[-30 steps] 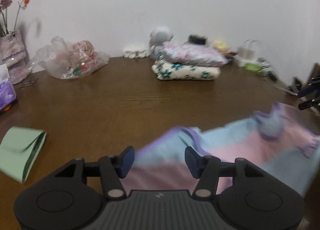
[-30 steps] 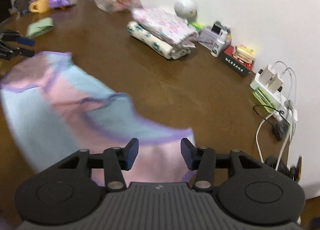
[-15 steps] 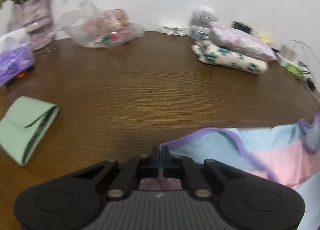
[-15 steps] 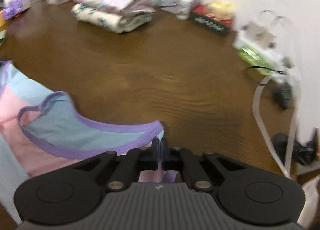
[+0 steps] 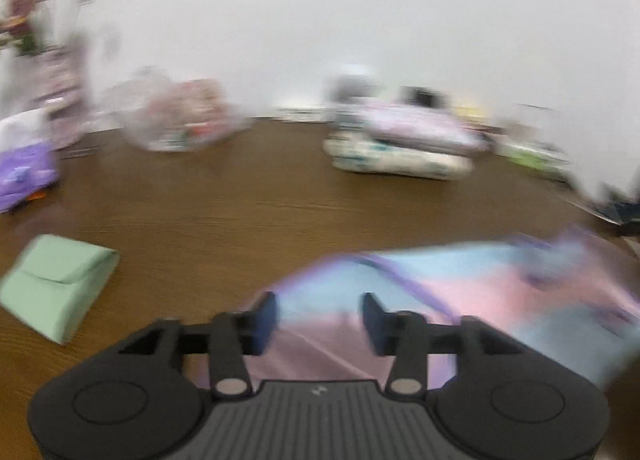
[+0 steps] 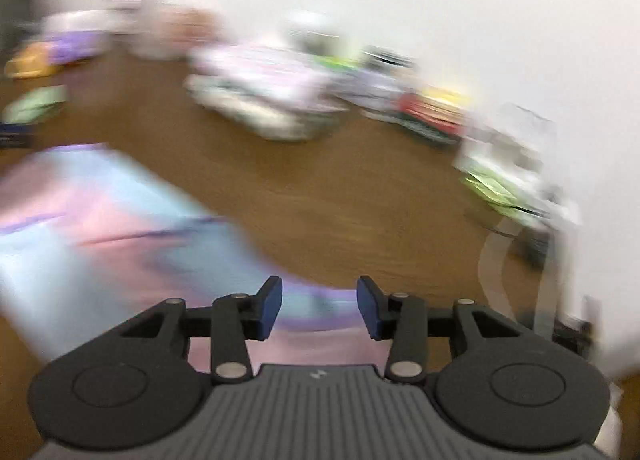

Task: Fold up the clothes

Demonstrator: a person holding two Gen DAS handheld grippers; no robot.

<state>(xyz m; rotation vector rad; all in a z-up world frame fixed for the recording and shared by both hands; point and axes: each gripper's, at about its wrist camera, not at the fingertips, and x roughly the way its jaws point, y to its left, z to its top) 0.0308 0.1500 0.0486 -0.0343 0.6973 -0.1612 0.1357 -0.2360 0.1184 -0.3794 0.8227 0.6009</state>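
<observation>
Item: pastel garment (image 5: 472, 284), pink and light blue panels with purple binding, spread on the brown wooden table (image 5: 260, 200) at the near edge, heavily motion-blurred in both views. My left gripper (image 5: 319, 318) has its fingers set wide apart with nothing between them; the garment's near left corner lies under and just past the gap, the rest running off to the right. My right gripper (image 6: 319, 306) is likewise parted wide and empty; the garment's purple-edged near right part (image 6: 120, 220) sits under the gap and extends left. Left wrist view only: folded mint-green cloth (image 5: 56, 292) near left, well apart from the garment; clear plastic bag (image 5: 180, 124) far left of centre; purple pack (image 5: 24, 176) and a vase with flowers (image 5: 48, 72) at far left. Right wrist view only: white power strip with plugs and cables (image 6: 512, 176) at far right, a red box (image 6: 432, 116) by the wall, an orange item (image 6: 28, 64) far left. Both views: stack of folded printed clothes (image 5: 404, 148) at the far side, against the white wall (image 5: 320, 20). Writing: none legible; a small pale mark on each gripper body, unreadable.
</observation>
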